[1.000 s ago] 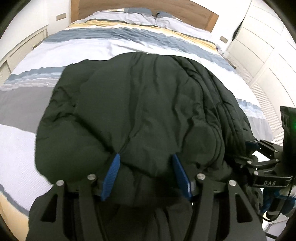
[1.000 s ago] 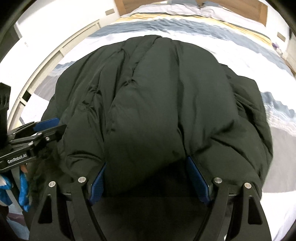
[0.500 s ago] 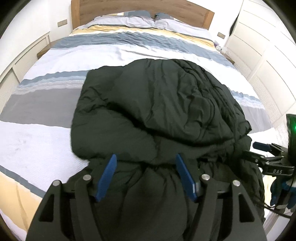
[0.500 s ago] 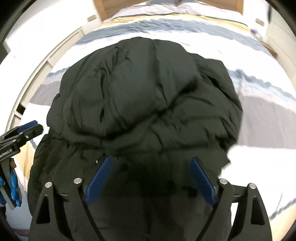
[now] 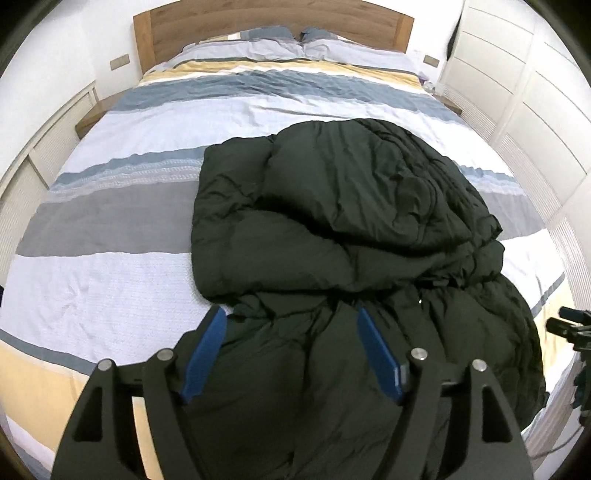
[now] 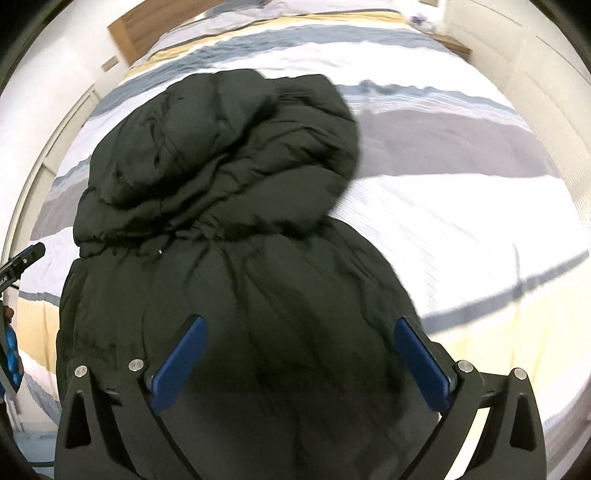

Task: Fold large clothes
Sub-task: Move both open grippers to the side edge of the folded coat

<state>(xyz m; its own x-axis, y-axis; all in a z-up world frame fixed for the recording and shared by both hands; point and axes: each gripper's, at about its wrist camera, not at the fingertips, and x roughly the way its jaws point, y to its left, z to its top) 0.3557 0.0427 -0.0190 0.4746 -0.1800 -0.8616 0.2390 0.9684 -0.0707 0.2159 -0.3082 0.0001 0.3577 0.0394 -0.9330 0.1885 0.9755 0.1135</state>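
Filling both views, a wide bed (image 5: 110, 280) with a striped cover in grey, blue, white and yellow runs back to a wooden headboard (image 5: 273, 18), with white cupboard doors (image 5: 517, 85) along one side. A dark green puffer coat (image 5: 351, 229) lies on the near half of the cover, its upper part doubled over the lower so a thick rounded fold sits across the middle; the near end spills toward the cameras. The left gripper (image 5: 291, 354) hangs over that near end with its blue pads spread apart and nothing held between them. The right gripper (image 6: 303, 362) is likewise spread wide above the coat (image 6: 229, 184), its pads clear of the cloth.
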